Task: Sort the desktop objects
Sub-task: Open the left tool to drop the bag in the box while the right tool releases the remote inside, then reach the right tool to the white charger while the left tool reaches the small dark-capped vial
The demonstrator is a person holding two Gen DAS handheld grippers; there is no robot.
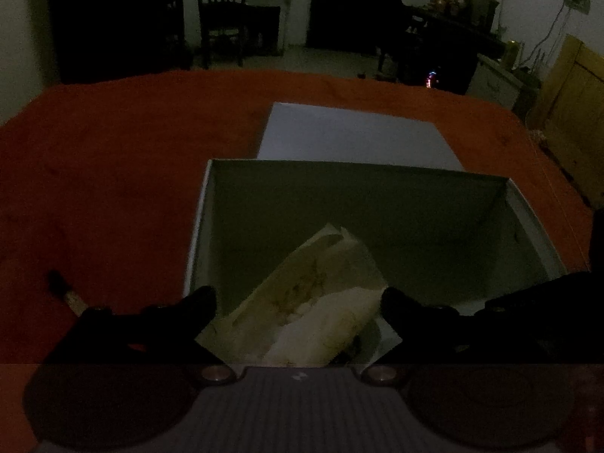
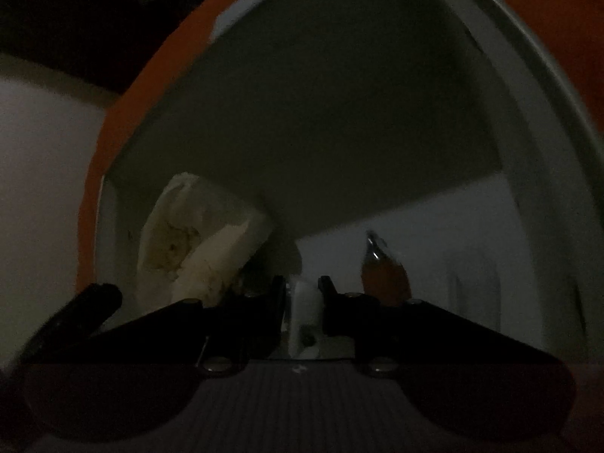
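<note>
A white open box [image 1: 198,234] stands on the orange tablecloth. A crumpled, stained paper wrapper [image 1: 313,302] lies inside it. My left gripper [image 1: 298,302] is open, its fingers spread over the box's near edge on either side of the wrapper. In the right wrist view my right gripper [image 2: 302,290] is low inside the same box [image 2: 339,113], shut on a small white object [image 2: 304,309]. The wrapper [image 2: 196,241] lies to its left, and a small orange sachet [image 2: 385,268] lies on the box floor to its right.
The box lid [image 1: 355,136] lies flat beyond the box. A dark-tipped brush or stick [image 1: 64,290] lies on the cloth [image 1: 113,170] at the left. The room is dim, with a chair [image 1: 222,15], a screen and furniture behind the table.
</note>
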